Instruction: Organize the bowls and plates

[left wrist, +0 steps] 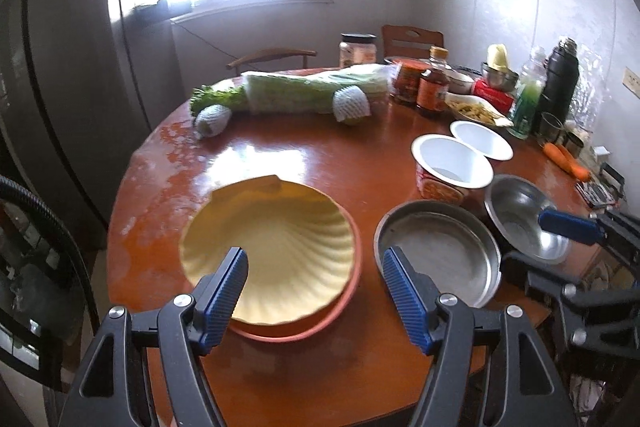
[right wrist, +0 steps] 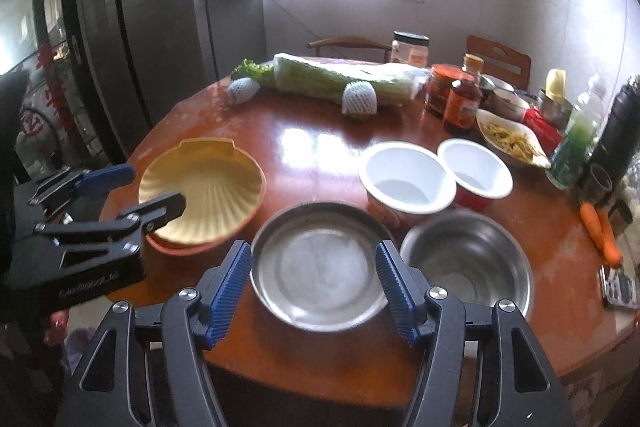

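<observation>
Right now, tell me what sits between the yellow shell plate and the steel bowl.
The flat steel pan sits between the yellow shell plate and the steel bowl, near the table's front edge. The right wrist view shows it best.

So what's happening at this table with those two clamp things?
A person holds a two-finger gripper in each hand over a round wooden table, sorting dishes. The left gripper hangs open over a yellow shell plate that sits on an orange plate. The right gripper is open, empty and still widening, above a metal plate. Beside that stand a metal bowl and two white bowls. Nothing is gripped now.
</observation>
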Demonstrator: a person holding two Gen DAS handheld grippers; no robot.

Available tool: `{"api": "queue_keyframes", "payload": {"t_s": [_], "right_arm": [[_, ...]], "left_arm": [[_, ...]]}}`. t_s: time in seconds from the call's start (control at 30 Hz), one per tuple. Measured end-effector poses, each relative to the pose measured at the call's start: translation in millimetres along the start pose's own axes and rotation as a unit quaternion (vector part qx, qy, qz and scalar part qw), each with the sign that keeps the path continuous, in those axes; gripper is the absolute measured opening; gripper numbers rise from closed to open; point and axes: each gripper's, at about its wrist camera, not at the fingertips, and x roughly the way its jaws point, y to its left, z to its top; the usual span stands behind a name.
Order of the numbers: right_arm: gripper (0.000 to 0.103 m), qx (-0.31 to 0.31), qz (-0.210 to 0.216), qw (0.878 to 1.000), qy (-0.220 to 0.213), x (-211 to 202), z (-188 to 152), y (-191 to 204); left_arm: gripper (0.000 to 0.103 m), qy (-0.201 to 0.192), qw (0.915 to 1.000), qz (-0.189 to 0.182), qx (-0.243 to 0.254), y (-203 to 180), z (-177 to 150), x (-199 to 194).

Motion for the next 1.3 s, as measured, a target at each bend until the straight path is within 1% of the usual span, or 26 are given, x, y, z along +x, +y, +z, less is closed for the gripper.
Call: {"api": "queue_keyframes", "payload": {"t_s": [0.13, 0.27, 0.53, 0.7, 0.93, 1.07, 1.2, 1.3], "right_arm": [[0.066, 0.011, -0.002, 1.0, 0.01, -4, -18, -7], [0.066, 0.018, -0.004, 1.0, 0.019, -2, -29, -10], [0.066, 0.025, -0.003, 0.999, 0.036, 8, -50, -10], [0.066, 0.03, -0.004, 0.999, 0.044, 18, -54, -14], [0.06, 0.044, 0.004, 0.998, 0.054, 32, -59, -19], [0.058, 0.061, 0.005, 0.997, 0.048, 36, -58, -25], [0.055, 0.089, 0.01, 0.995, 0.044, 41, -57, -34], [0.053, 0.089, 0.01, 0.995, 0.047, 47, -56, -34]], "left_arm": [[0.07, 0.013, 0.9999, -0.01, 0.004, -10, -4, 6], [0.07, 0.028, 0.9994, -0.018, 0.01, -20, -8, 12], [0.07, 0.049, 0.9985, -0.02, 0.011, -27, -20, 21], [0.07, 0.057, 0.998, -0.02, 0.018, -34, -23, 27], [0.07, 0.074, 0.9968, -0.026, 0.019, -40, -26, 42], [0.07, 0.082, 0.9959, -0.034, 0.014, -41, -27, 51], [0.069, 0.078, 0.9963, -0.032, 0.016, -43, -26, 55], [0.066, 0.076, 0.9966, -0.025, 0.019, -43, -26, 56]]}}
